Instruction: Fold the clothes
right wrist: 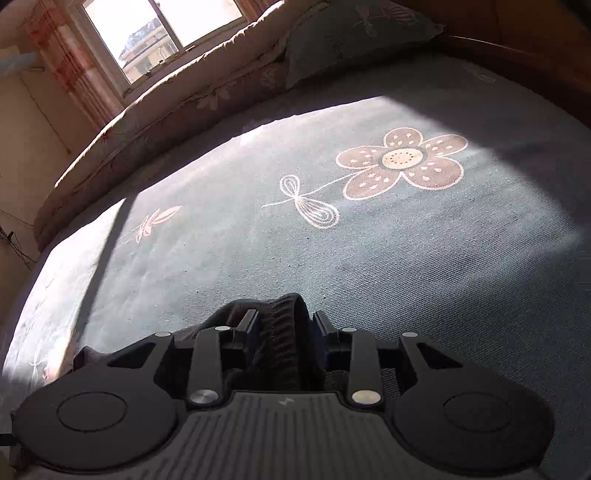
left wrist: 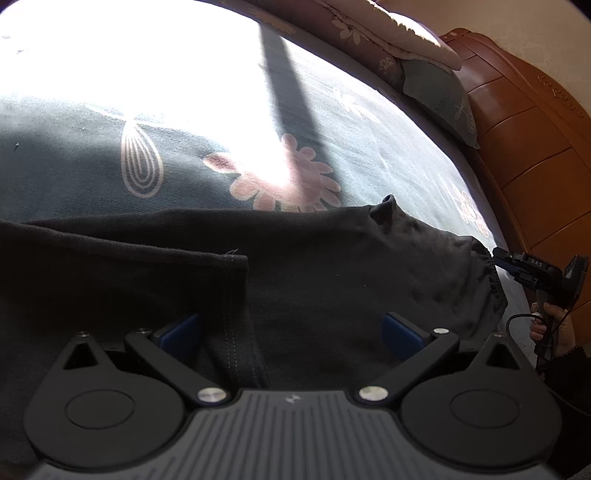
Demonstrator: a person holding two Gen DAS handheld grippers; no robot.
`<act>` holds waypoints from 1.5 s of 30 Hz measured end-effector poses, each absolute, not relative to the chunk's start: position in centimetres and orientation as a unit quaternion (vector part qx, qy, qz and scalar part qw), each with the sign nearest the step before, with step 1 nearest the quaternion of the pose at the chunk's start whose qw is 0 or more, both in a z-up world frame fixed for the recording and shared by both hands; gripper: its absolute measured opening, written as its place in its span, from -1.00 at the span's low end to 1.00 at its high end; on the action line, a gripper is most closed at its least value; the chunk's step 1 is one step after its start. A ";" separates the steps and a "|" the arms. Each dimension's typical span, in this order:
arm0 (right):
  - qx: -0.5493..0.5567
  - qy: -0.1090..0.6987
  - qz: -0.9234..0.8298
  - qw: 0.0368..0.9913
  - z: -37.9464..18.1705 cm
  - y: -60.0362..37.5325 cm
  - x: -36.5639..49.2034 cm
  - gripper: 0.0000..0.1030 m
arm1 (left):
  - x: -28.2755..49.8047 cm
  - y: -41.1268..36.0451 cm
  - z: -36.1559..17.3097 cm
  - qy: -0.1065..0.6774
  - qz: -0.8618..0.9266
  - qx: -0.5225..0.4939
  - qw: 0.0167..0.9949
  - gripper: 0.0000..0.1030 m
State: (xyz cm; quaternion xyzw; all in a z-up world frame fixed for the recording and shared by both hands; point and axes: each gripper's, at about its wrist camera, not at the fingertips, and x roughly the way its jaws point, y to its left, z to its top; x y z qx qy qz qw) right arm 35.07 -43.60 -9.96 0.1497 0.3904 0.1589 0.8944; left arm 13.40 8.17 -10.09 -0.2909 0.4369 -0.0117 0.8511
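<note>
- Bedroom setting: we see a grey-blue bedspread (left wrist: 388,147) w/ pink flower prints covering the mattress, half in hard sunlight, half in shade.
- Background, left wrist view: a wooden headboard (left wrist: 517,122) runs along the right edge; a grey-green pillow (left wrist: 439,96) and a folded floral quilt (left wrist: 369,29) lie against it.
- Background, right wrist view: a window (right wrist: 162,29) sits top left behind the quilt roll, beside a pale wall.
- Task item: dark trousers (left wrist: 314,266) lie flat across the bedspread, near edge of the bed; one hem w/ visible stitching overlaps the main panel at centre-left, elastic waistband bunched at right.
- Nothing stands betw. the grippers and the cloth; the bedspread beyond the trousers is bare.
- Left gripper (left wrist: 291,332): we note it pitched downward over the trousers, blue pads spread wide, gripping nothing; whether the tips touch the fabric, we cannot tell.
- Right gripper (right wrist: 284,332): pitched downward, jaws partly closed w/ a gathered ridge of waistband between the pads; the left pad touches it, but a small gap shows on the right side.
- In the left wrist view the right gripper's tip meets the waistband at far right, w/ a person's hand (left wrist: 546,325) on its handle and a cable looping beside.
</note>
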 end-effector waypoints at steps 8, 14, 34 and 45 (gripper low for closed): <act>0.097 0.424 0.297 0.850 -9.4 -34.6 34.9 -0.38 | 13.3 8.1 -10.1 0.433 -0.011 -0.292 0.852 0.99; 0.074 0.449 0.249 0.855 -12.6 -31.3 37.5 -0.66 | 13.3 8.0 -10.1 0.433 -0.010 -0.289 0.853 0.99; 0.318 0.359 0.173 0.860 -10.9 -46.4 24.3 0.14 | 12.9 7.8 -10.2 0.425 -0.012 -0.283 0.860 0.99; 0.454 0.393 0.127 0.789 -16.6 -48.4 23.4 0.31 | 13.0 4.5 -6.3 0.406 -0.034 -0.186 0.894 0.99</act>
